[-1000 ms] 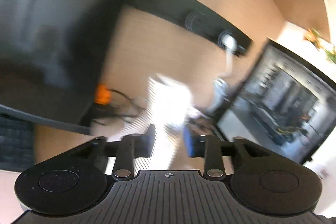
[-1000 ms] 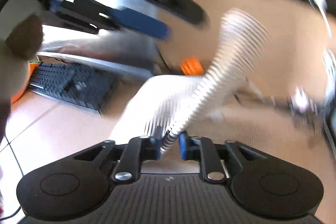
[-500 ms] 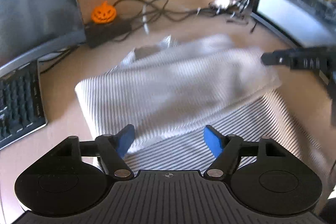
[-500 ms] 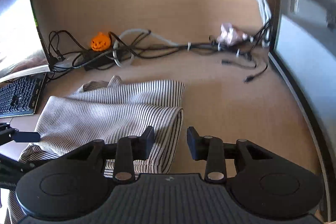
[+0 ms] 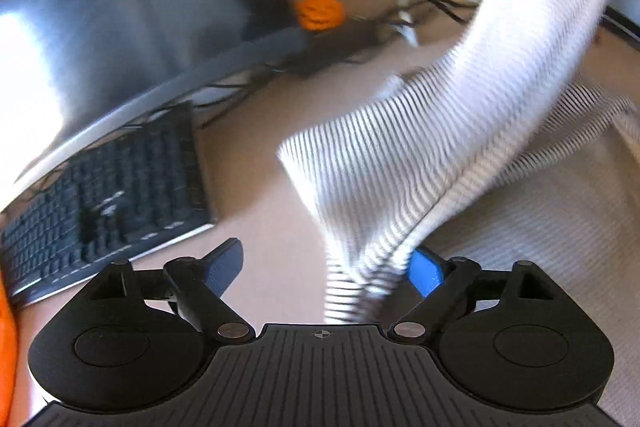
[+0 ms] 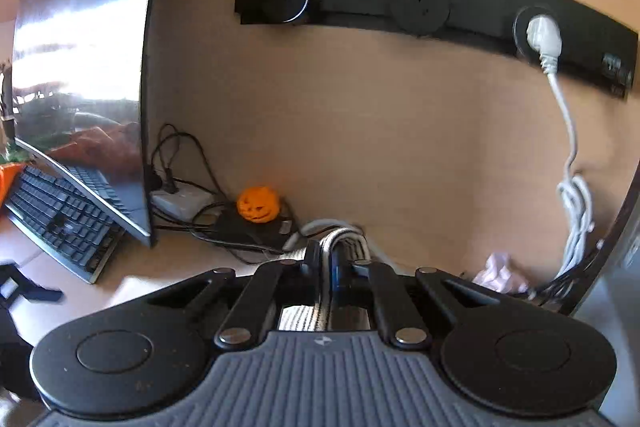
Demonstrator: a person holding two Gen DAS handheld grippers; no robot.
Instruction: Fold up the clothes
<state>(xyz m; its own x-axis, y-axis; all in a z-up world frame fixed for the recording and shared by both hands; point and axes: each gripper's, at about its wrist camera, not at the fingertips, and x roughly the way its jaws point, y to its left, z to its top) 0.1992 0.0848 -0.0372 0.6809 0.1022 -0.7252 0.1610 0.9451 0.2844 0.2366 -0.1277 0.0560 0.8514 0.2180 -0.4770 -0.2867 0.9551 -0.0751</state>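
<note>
Half a second ago our grippers sat apart over the striped garment, which lay folded flat on the desk; now that fold is undone. Our right gripper [image 6: 327, 261] is clamped on a bunched edge of the striped garment [image 5: 404, 163], its fingers pressed together with stripes squeezed between them, and it points at the wall with the black socket strip [image 6: 432, 3], so it has come up off the desk. In the left view the cloth runs as a long band from the upper right corner down to the desk [image 5: 256, 163], part of it hanging in the air and part lying at lower right. Our left gripper [image 5: 326, 267] is wide apart; cloth lies against its right blue pad [image 5: 426, 273], nothing pinched, view is motion-blurred. Keyboard [image 5: 104, 195] and orange pumpkin [image 5: 322, 11] sit well clear on the left. We read this as a re-lift for the next fold, left side probably needs a corner grip before the cloth swings
</note>
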